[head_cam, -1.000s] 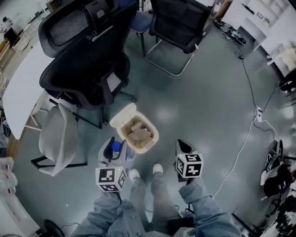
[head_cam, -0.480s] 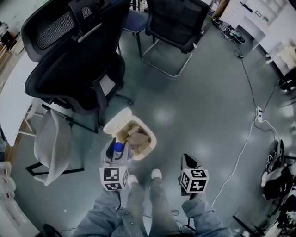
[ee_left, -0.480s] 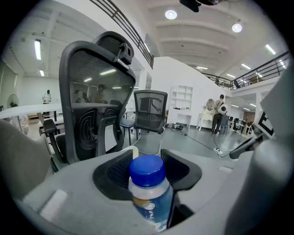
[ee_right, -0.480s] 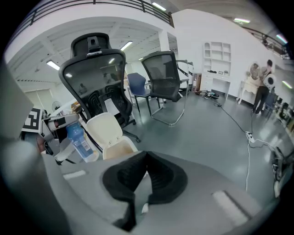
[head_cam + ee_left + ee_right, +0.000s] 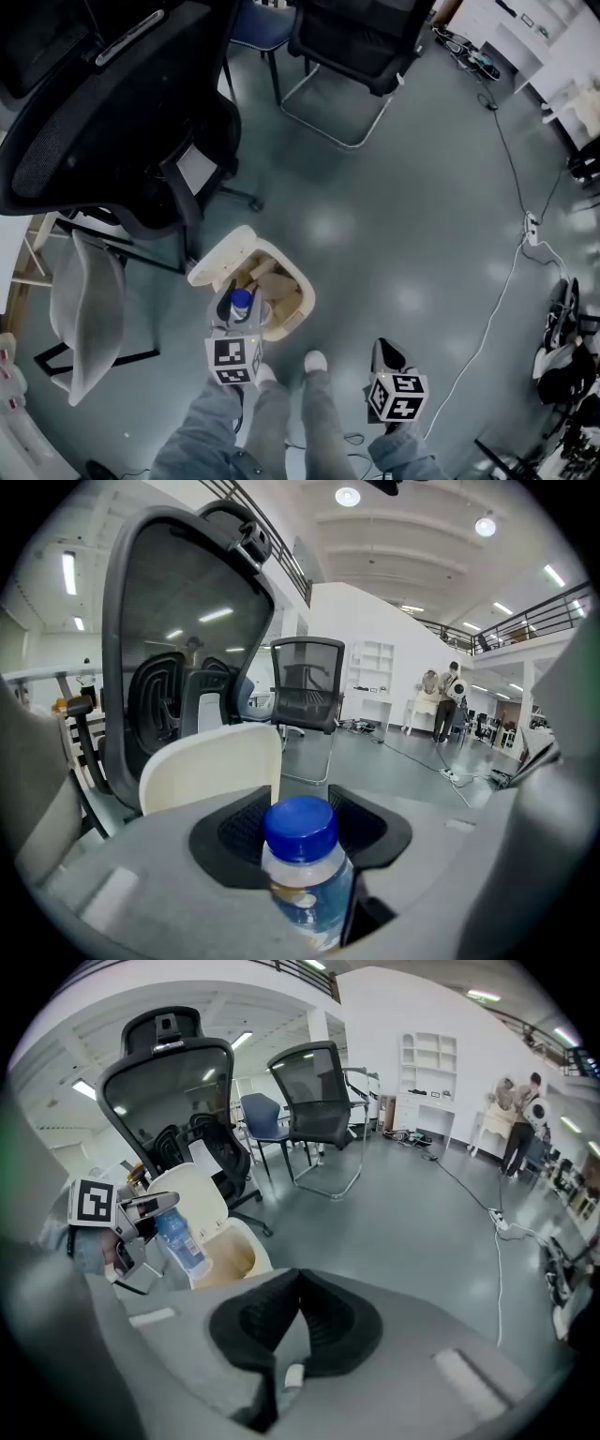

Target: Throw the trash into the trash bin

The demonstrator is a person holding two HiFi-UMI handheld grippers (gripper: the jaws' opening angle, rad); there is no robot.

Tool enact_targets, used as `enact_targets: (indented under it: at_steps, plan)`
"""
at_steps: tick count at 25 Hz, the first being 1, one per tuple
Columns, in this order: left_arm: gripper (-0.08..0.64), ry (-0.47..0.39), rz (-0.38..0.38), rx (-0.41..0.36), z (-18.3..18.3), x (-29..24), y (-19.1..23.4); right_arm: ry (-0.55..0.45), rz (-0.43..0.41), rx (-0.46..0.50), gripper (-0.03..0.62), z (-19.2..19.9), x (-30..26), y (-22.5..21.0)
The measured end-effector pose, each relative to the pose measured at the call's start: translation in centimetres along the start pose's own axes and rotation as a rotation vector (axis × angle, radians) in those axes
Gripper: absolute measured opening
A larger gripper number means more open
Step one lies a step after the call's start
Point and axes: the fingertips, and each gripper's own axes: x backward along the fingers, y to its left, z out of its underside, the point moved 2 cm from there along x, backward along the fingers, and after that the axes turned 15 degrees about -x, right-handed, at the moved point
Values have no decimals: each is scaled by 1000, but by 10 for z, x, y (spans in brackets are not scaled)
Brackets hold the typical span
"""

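A clear plastic bottle [image 5: 305, 869] with a blue cap [image 5: 240, 300] sits upright between the jaws of my left gripper [image 5: 236, 311], which is shut on it. In the head view that gripper hangs over the near rim of the cream trash bin [image 5: 208, 267], whose lid stands open and which holds brown paper trash [image 5: 272, 284]. The right gripper view shows the bottle [image 5: 183, 1237] held just above the bin [image 5: 255, 1249]. My right gripper [image 5: 295, 1290] is shut with nothing in it and hangs to the right of the person's shoes [image 5: 315, 360].
A large black office chair [image 5: 112, 122] stands just behind the bin, with a pale chair [image 5: 80, 309] to its left. A black cantilever chair [image 5: 352, 47] stands further back. A white cable [image 5: 487, 309] and power strip lie on the grey floor at right. People stand far off [image 5: 445, 700].
Both grippers have sunk toward the floor. The left one, with the bottle, now reaches over the bin's near rim. The view has shifted, so the chairs loom larger at the top.
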Motion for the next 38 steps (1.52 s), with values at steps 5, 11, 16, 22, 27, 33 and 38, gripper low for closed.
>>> enact_targets:
  at_steps: [5, 11, 16, 22, 27, 33, 38]
  plan:
    - [201, 45, 16, -1, 34, -35, -7, 20, 31, -20, 3, 13, -19, -17]
    - [201, 110, 69, -19, 67, -66, -17, 47, 56, -60, 3, 22, -37, -26]
    - [202, 153, 96, -18, 81, -83, -19, 60, 65, -67, 3, 22, -48, -28]
    - [276, 200, 141, 17, 90, -87, -26, 72, 53, -67, 3, 22, -51, -22]
    - [276, 175, 121, 6, 82, -80, -23, 67, 45, -59, 3, 23, -49, -18]
    - [276, 156, 92, 7, 77, -63, -15, 58, 34, -65, 3, 26, -45, -16]
    - [275, 149, 67, 17, 72, -41, -10, 42, 11, -61, 3, 27, -41, -12]
